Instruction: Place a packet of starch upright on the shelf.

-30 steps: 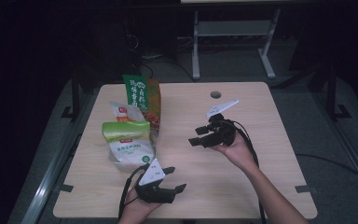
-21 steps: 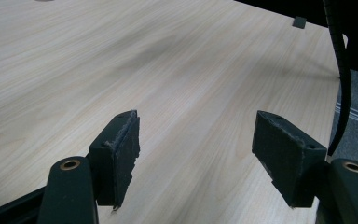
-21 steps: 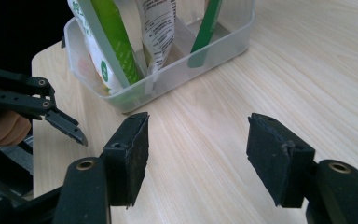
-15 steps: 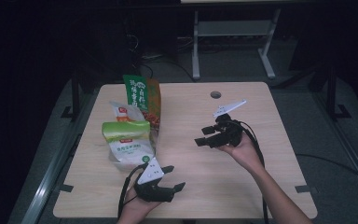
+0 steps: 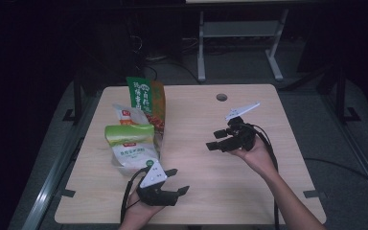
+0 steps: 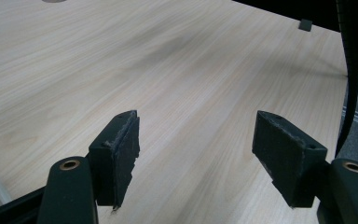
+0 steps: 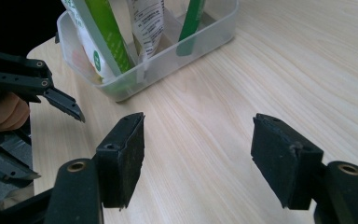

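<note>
My left gripper (image 5: 177,181) rests low near the table's front edge, open, with bare wood between its jaws (image 6: 196,121). My right gripper (image 5: 214,140) hovers at mid-table right and points left toward the bags. Its jaws have just been opening and nothing is between them (image 7: 198,123). A clear plastic bin (image 7: 205,37) at the left holds upright snack bags: a tall green one (image 5: 143,98), a white and red one (image 5: 127,115) and a white one with a green top (image 5: 129,143). In the right gripper view the left gripper (image 7: 56,147) shows at the left edge.
The wooden table (image 5: 211,191) has a round cable hole (image 5: 222,97) at the back. A white metal stand (image 5: 239,33) is on the dark floor behind it. Cables trail from both grippers toward the front edge.
The right gripper has drifted slightly to the right and its jaws stand a little wider. The left gripper's grey plate has shifted leftward while that hand stays where it was.
</note>
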A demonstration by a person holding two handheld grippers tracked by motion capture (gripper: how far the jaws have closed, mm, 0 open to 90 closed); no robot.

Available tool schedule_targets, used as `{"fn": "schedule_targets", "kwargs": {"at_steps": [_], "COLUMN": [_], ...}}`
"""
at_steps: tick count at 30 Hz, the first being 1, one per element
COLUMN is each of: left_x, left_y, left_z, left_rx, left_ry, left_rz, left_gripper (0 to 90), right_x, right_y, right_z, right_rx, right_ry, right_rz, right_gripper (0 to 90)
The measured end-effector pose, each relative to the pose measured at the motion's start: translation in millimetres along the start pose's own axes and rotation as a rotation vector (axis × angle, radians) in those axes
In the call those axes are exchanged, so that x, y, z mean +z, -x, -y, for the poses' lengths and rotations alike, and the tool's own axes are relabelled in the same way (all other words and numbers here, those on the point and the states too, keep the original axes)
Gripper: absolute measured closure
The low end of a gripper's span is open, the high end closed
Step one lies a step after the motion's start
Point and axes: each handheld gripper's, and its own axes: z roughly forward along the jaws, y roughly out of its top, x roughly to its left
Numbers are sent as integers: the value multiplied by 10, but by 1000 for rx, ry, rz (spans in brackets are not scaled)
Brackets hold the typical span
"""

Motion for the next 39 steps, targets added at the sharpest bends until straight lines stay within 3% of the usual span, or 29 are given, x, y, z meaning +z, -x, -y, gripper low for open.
{"fn": "schedule_targets", "kwargs": {"at_steps": [23, 39], "left_x": [-5, 3], "left_y": [-18, -32], "left_z": [1, 10], "left_rx": [-9, -15], "left_ry": [2, 5], "left_rz": [-6, -10], "left_gripper": [310, 302], "right_x": [-267, -441], "right_y": [119, 179], "right_z": [386, 787], "right_rx": [68, 112], "right_ry": [14, 34], "right_rz": [29, 50], "right_gripper": [329, 322]}}
